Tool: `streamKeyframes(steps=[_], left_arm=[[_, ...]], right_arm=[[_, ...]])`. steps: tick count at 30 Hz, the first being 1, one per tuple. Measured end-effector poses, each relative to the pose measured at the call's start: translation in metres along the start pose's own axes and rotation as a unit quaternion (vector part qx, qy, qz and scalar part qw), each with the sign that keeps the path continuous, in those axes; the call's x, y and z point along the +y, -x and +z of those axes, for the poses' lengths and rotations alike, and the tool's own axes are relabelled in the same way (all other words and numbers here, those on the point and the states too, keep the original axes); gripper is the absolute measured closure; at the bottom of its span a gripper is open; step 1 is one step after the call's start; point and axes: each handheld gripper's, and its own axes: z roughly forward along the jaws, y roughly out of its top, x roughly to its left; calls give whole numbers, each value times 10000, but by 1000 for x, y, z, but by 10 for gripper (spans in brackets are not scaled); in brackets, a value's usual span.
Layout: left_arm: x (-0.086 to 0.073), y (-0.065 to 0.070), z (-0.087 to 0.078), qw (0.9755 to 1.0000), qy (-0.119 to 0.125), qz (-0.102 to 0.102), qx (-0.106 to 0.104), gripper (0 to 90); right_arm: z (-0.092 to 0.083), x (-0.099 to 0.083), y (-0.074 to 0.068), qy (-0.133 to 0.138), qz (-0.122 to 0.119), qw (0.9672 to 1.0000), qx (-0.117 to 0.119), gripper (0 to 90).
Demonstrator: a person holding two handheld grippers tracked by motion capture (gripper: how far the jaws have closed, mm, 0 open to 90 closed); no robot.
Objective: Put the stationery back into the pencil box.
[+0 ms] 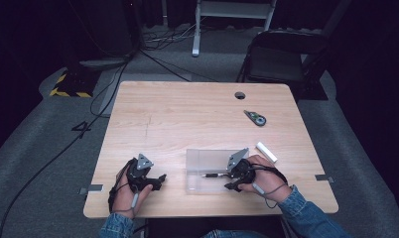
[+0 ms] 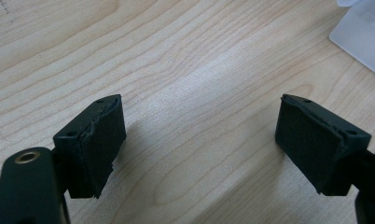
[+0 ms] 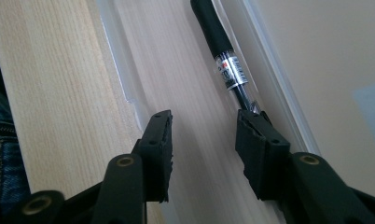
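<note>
A clear plastic box lies at the table's near middle with a black pen inside it. My right gripper reaches into the box from its right end. In the right gripper view the jaws stand apart with bare box floor between them. The pen lies along the box's wall, and its near end disappears behind the right-hand jaw's tip. My left gripper rests on the wood left of the box, open with nothing between its pads.
A white stick-shaped object lies right of the box. A small dark tool with a green spot sits farther back right, near a round hole in the tabletop. A corner of the clear box shows at the left gripper view's top right.
</note>
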Motion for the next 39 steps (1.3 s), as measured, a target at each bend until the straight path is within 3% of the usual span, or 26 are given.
streamKeyframes(steps=[10, 18, 28, 29, 36, 39], left_arm=[[0, 0, 0, 10000, -1, -1, -1, 166], [0, 0, 0, 10000, -2, 0, -3, 165], [0, 0, 1, 10000, 17, -25, -8, 162], [0, 0, 0, 10000, -3, -10, 8, 162], [1, -1, 1, 10000, -16, 14, -10, 158], [2, -1, 2, 10000, -23, -11, -25, 157]], right_arm=[[-8, -1, 2, 137, 151, 9998, -6, 508], [-26, 0, 6, 551, 272, 9980, -146, 501], [-53, -9, 22, 1087, 682, 9903, -526, 503], [-58, -12, 26, 1177, 811, 9878, -616, 504], [-72, -26, 43, 1395, 1220, 9786, -896, 494], [-75, -30, 46, 1417, 1316, 9766, -939, 493]])
